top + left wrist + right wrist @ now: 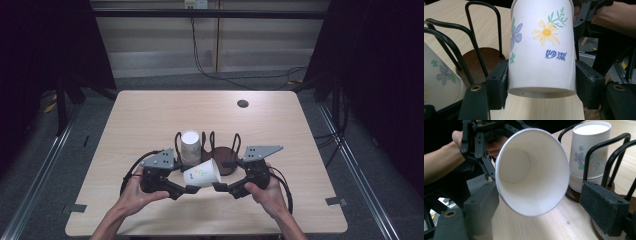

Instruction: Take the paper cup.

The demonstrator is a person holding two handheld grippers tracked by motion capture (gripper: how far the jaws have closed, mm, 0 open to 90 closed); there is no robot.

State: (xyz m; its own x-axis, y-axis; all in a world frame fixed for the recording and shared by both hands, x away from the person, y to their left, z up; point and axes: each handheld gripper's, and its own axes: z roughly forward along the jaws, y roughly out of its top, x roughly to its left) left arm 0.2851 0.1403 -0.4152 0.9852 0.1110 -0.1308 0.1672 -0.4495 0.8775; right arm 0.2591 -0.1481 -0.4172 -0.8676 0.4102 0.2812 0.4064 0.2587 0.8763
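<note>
between the two grippers, one cup in the air

over the near half of the pale wooden table (150,115), a white paper cup with a printed flower pattern (202,173) lies on its side in the air, just in front of the dark round-based cup rack with black wire hoops (222,152). the rack is the landmark: a stack of matching flowered paper cups (190,146) stands mouth-down in its left bay, and the bay to the right of that stack looks bare, its brown base showing. judging from this, one cup has been parted from the stack and is on its way between hands; setting it down somewhere is yet to come, and where is not clear.

the left gripper (191,189) clamps the cup near its closed bottom end, both pads pressed flat on the wall in the left gripper view (541,52). the right gripper (218,187) sits at the cup's open mouth (531,170); its jaws stand wide on either side of the rim, and neither pad appears to press on the paper, so it bears none of the cup.
</note>
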